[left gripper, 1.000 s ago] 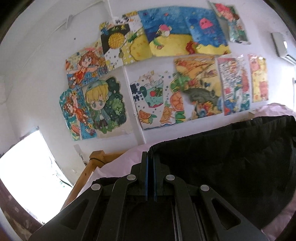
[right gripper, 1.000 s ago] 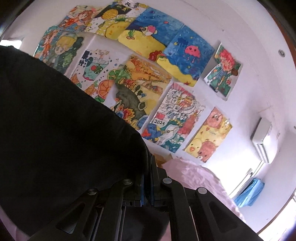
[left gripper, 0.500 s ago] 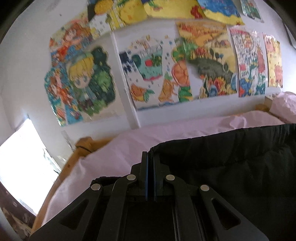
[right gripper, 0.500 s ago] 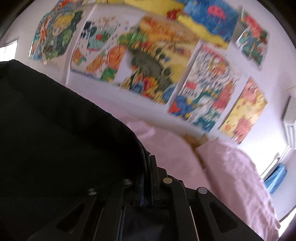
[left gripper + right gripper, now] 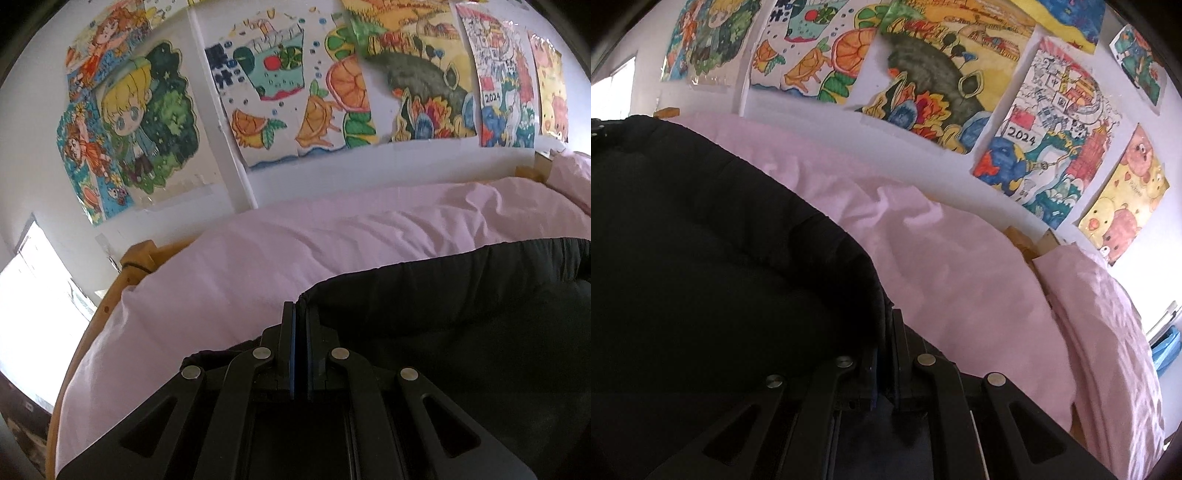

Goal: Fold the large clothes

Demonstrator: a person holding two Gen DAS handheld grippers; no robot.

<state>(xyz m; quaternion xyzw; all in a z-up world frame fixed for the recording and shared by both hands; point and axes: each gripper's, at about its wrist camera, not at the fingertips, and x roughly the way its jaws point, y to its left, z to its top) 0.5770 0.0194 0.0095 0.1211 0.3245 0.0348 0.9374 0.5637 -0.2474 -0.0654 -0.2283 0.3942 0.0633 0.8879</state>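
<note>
A large black garment (image 5: 461, 317) is stretched between my two grippers above a bed with a pink sheet (image 5: 295, 251). My left gripper (image 5: 300, 314) is shut on the garment's left corner; the cloth runs off to the right. In the right wrist view the same black garment (image 5: 701, 240) fills the left half, and my right gripper (image 5: 886, 325) is shut on its right corner, partly hidden by the cloth. The garment's top hem sags between the two grips, low over the sheet.
A white wall with several children's drawings (image 5: 332, 92) stands behind the bed. A wooden bed frame (image 5: 136, 258) runs along the left edge. A pink pillow (image 5: 1108, 332) lies at the right end. Bright windows are at the far left and right.
Both grippers have dropped and tilted down with the garment: the wall drawings slid up in view and the pink bed now fills the middle. Both grips stayed shut.
</note>
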